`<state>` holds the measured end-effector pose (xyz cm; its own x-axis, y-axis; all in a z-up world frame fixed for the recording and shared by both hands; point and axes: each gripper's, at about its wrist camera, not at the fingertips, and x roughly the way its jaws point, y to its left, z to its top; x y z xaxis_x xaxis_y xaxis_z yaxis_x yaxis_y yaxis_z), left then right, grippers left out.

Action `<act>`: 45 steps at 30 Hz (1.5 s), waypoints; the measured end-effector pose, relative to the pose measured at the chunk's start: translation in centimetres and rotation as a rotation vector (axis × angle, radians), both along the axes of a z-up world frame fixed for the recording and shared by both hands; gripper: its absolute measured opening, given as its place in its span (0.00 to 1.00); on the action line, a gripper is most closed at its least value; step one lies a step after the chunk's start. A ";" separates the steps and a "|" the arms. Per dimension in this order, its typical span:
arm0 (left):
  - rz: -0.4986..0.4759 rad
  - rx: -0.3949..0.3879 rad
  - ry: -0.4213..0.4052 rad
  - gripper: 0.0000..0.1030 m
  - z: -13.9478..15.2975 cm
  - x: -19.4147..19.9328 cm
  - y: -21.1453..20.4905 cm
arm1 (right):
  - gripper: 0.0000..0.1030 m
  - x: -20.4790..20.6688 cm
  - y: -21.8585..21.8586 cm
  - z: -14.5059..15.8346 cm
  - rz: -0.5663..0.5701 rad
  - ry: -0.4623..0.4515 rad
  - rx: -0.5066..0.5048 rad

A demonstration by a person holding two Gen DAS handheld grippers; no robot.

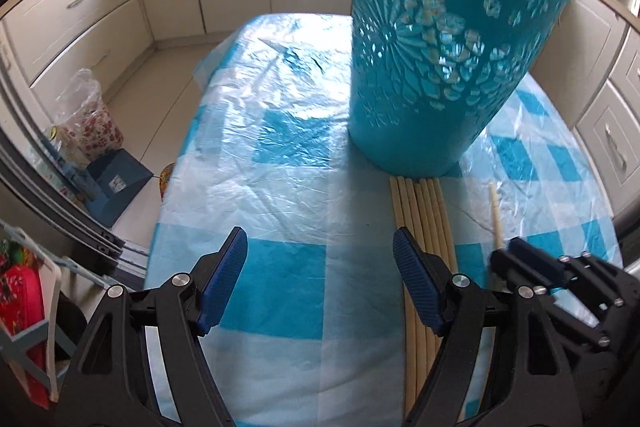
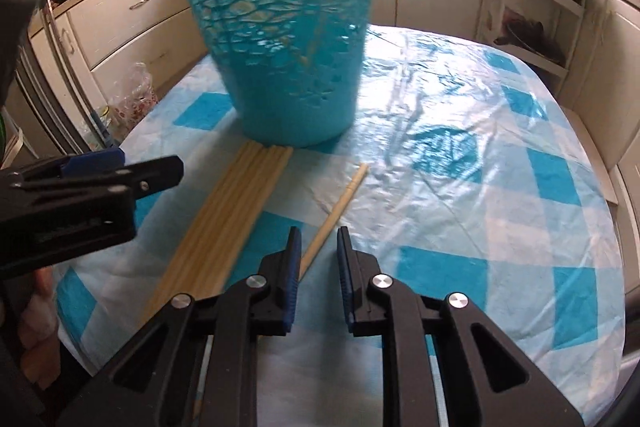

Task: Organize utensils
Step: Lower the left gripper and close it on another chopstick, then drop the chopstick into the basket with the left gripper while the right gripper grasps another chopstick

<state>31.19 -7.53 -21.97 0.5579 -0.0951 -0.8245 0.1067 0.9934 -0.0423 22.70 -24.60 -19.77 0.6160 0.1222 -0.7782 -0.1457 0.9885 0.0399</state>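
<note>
Chopsticks (image 2: 236,211) beside basket (image 2: 280,39); right tongs (image 2: 317,247) straddle stray one unclenched; left tongs (image 1: 320,255) released.

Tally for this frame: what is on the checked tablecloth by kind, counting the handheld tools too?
Turquoise cut-out basket: 1
Chopsticks in the side-by-side row: about 6, packed too tight for a sure count
Loose chopstick lying apart: 1
Tools, left tool and right tool, both open: 2
Total: about 10
</note>
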 end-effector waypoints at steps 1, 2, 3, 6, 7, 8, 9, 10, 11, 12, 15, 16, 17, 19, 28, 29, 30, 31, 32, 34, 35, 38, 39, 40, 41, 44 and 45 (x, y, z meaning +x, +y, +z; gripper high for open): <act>-0.006 0.007 0.004 0.70 -0.2 0.2 -0.2 | 0.18 -0.1 -0.3 0.0 -0.002 0.003 0.008; -0.014 0.016 0.012 0.70 -0.5 0.5 -0.4 | 0.18 -0.1 -0.5 0.1 0.000 0.006 0.015; -0.019 0.022 0.016 0.69 -0.6 0.7 -0.7 | 0.18 0.1 -0.4 0.1 0.001 0.008 0.020; -0.031 0.015 0.019 0.69 -0.7 1.2 -1.0 | 0.18 0.3 -0.5 0.1 0.000 0.008 0.033; -0.031 0.014 0.015 0.69 -0.6 1.2 -1.2 | 0.18 0.4 -0.7 0.1 0.000 0.009 0.037; -0.035 0.011 0.015 0.69 -0.6 1.3 -1.3 | 0.18 0.4 -0.8 0.1 0.000 0.010 0.043; -0.042 0.013 0.015 0.69 -0.6 1.4 -1.6 | 0.18 0.4 -0.8 0.1 -0.001 0.011 0.047; -0.047 0.026 0.016 0.69 -0.7 1.5 -1.8 | 0.18 0.4 -0.7 0.1 -0.001 0.010 0.049; -0.049 0.039 0.017 0.67 -0.7 1.6 -2.0 | 0.18 0.3 -0.7 0.1 -0.002 0.010 0.050; -0.053 0.044 0.020 0.67 -0.9 1.8 -2.1 | 0.18 0.4 -0.8 0.1 -0.003 0.010 0.050; -0.060 0.033 0.036 0.58 -0.9 2.2 -2.4 | 0.18 0.5 -1.1 0.0 -0.007 0.009 0.056; -0.062 0.043 0.037 0.51 -0.9 2.4 -2.6 | 0.18 0.5 -1.2 0.0 -0.008 0.009 0.057; -0.068 0.063 0.035 0.45 -0.9 2.5 -2.9 | 0.18 0.6 -1.3 0.0 -0.009 0.011 0.061; -0.087 0.055 0.043 0.33 -0.6 2.7 -3.3 | 0.19 0.8 -1.6 0.1 -0.013 0.016 0.082; -0.116 0.059 0.098 0.24 -0.2 4.5 -3.3 | 0.32 2.6 -2.2 0.7 -0.063 0.025 0.108; -0.119 0.060 0.100 0.24 -0.2 4.6 -3.5 | 0.32 2.9 -2.0 0.7 -0.066 0.023 0.094; -0.122 0.061 0.101 0.23 -0.2 4.8 -3.5 | 0.32 3.4 -1.8 0.7 -0.071 0.025 0.072; -0.123 0.058 0.102 0.23 -0.2 4.9 -3.6 | 0.32 3.8 -1.7 0.6 -0.073 0.030 0.057; -0.124 0.054 0.101 0.18 -0.1 4.9 -3.6 | 0.31 4.1 -1.7 0.4 -0.072 0.039 0.049; -0.135 0.050 0.104 0.10 -0.1 4.7 -3.6 | 0.18 4.6 -1.4 0.2 -0.050 0.050 -0.001; -0.141 0.044 0.110 0.08 -0.1 4.7 -3.4 | 0.10 4.7 -1.2 0.3 -0.017 0.063 -0.008; -0.161 0.045 0.127 0.08 -0.1 4.9 -3.2 | 0.09 5.0 -1.0 0.6 0.098 0.119 -0.012; -0.166 0.051 0.137 0.09 -0.1 5.0 -3.3 | 0.10 5.3 -1.0 0.7 0.117 0.136 -0.023; -0.168 0.065 0.141 0.15 -0.1 5.2 -3.2 | 0.10 5.5 -1.1 0.8 0.119 0.146 -0.024; -0.165 0.098 0.140 0.23 0.0 5.4 -3.3 | 0.10 5.8 -1.1 0.8 0.128 0.155 -0.028; -0.171 0.088 0.139 0.18 0.0 5.7 -3.2 | 0.11 6.0 0.2 0.9 0.187 0.162 -0.127; -0.185 0.074 0.138 0.12 0.1 5.7 -3.2 | 0.11 6.0 0.7 1.1 0.218 0.178 -0.155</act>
